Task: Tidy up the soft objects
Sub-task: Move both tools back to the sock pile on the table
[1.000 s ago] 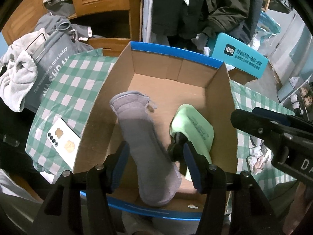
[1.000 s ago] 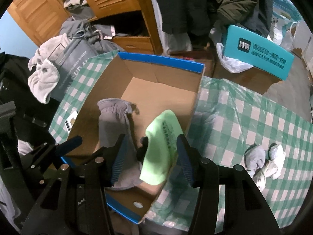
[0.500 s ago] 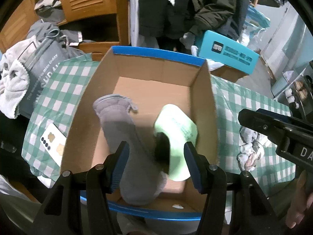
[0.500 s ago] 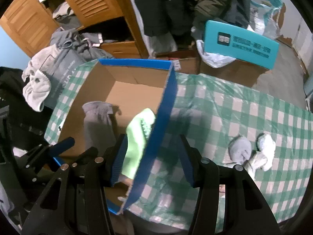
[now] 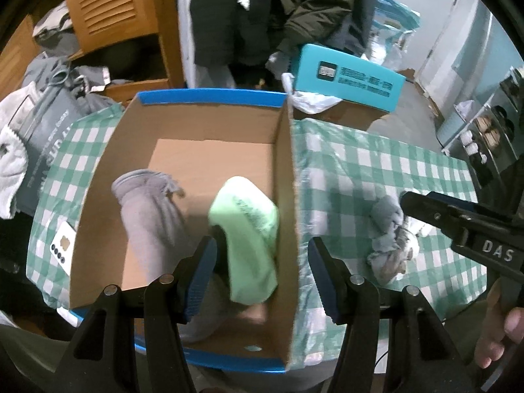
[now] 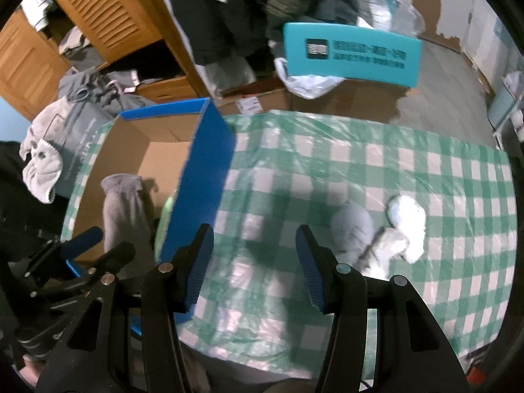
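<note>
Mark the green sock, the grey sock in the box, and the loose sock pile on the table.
green sock (image 5: 244,216): left wrist view, upper middle.
grey sock (image 5: 147,219): left wrist view, mid-leg.
sock pile (image 6: 353,226): right wrist view, grey sock's body.

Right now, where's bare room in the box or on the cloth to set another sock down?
Free: the far half of the cardboard box floor, beyond the gray sock and green sock; also the checkered cloth between the box wall and the sock pile. Crowded: the box's near end.
</note>
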The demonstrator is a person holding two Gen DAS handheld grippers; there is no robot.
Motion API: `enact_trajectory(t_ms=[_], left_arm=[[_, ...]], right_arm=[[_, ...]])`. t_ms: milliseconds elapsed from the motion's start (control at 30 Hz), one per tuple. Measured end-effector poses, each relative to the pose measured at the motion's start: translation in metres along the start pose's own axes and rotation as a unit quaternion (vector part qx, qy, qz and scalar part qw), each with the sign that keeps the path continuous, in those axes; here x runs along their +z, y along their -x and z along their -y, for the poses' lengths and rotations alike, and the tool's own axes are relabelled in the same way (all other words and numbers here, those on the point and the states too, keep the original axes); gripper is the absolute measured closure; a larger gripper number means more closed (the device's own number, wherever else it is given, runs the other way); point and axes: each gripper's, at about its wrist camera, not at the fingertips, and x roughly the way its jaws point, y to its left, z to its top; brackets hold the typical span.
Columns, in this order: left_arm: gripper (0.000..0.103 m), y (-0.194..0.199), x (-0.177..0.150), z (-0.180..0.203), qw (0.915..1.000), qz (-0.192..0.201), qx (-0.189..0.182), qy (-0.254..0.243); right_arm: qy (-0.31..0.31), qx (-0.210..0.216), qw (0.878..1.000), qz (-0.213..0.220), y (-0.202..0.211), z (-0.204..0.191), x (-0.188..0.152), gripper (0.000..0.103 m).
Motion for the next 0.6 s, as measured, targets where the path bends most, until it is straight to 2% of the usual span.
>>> enact_trajectory(t_ms=[267,600], left_arm=[[0.042,-0.002,-0.001,0.040,0.9992,0.000,-0.016,-0.037],[0.042,-0.026,-0.009,0.085,0.9957,-0.023,-0.026,-0.086]], right_arm=[[-0.031,-0.015,0.999,-0.004,0.003,0.038,-0.011,0.050],[-0.069,-0.039,0.997,-0.026,-0.011,0.082,-0.023,0.050]])
